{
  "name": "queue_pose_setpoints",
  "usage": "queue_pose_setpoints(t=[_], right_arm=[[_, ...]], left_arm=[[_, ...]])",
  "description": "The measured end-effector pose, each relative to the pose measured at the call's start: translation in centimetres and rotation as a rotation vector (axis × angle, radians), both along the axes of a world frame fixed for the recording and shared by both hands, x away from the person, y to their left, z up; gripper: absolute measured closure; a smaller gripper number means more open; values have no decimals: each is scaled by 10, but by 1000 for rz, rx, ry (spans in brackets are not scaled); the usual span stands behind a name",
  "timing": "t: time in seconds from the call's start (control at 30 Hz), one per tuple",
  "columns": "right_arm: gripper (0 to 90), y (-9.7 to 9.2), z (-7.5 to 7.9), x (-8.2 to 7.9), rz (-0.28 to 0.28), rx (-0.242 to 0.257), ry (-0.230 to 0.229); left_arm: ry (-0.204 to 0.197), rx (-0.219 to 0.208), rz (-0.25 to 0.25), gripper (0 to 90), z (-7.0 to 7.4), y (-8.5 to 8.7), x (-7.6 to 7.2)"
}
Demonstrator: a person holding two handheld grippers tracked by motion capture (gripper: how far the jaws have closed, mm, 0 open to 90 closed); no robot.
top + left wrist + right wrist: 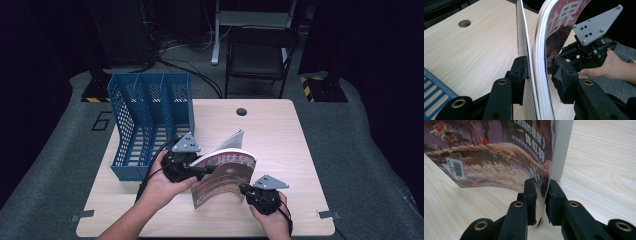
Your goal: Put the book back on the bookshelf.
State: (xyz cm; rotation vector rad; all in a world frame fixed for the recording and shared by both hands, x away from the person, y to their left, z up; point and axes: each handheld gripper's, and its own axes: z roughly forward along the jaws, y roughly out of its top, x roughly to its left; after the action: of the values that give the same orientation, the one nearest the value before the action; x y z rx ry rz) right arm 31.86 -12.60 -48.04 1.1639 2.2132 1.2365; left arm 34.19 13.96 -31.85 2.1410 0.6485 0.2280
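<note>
File rack [150, 122]: blue, three perforated slots, standing on the far left part of the table, open tops up; its near corner shows at the lower left of the left gripper view [434, 90].
Table [280, 135]: light wood, with a round hole [241, 111] near the far edge.
Left gripper [202, 170]: held in the person's left hand [162, 187], just right of the rack's near end, reaching right to the magazine's left edge. In its own view [537, 72] the jaws stand apart with the magazine between them; one pad lies against a loose page or cover, the other pad shows a gap beside the curved stack of pages, so it is not clamped.
Magazine [225, 175]: lifted off the table near the middle, bowed and partly fanned, reddish-brown cover with large white characters facing up; a light page sticks up at its far side. Seen edge-on in the left gripper view [541, 62].
Right gripper [245, 189]: in the person's right hand [272, 217] at the near right, at the magazine's near right corner. In its own view [541, 187] the jaws are pressed together on the cover's [499, 157] lower edge.
Chair [260, 55]: dark, on the floor beyond the table.
</note>
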Motion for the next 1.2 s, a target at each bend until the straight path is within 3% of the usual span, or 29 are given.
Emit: queue_pose_setpoints(t=[0.2, 0.43, 0.73, 1.03, 1.2], right_arm=[[796, 0, 0, 0, 1, -5, -4], [796, 0, 0, 0, 2, -6, -5], [793, 0, 0, 0, 5, -3, -2], [791, -1, 0, 0, 5, 1, 0], [788, -1, 0, 0, 1, 4, 0]], left_arm=[[-2, -3, 24, 525, 3, -6, 2], [1, 9, 16, 514, 5, -12, 2], [-22, 36, 13, 676, 8, -12, 3], [-35, 73, -12, 768, 9, -12, 3], [-24, 87, -24, 808, 11, -13, 3]])
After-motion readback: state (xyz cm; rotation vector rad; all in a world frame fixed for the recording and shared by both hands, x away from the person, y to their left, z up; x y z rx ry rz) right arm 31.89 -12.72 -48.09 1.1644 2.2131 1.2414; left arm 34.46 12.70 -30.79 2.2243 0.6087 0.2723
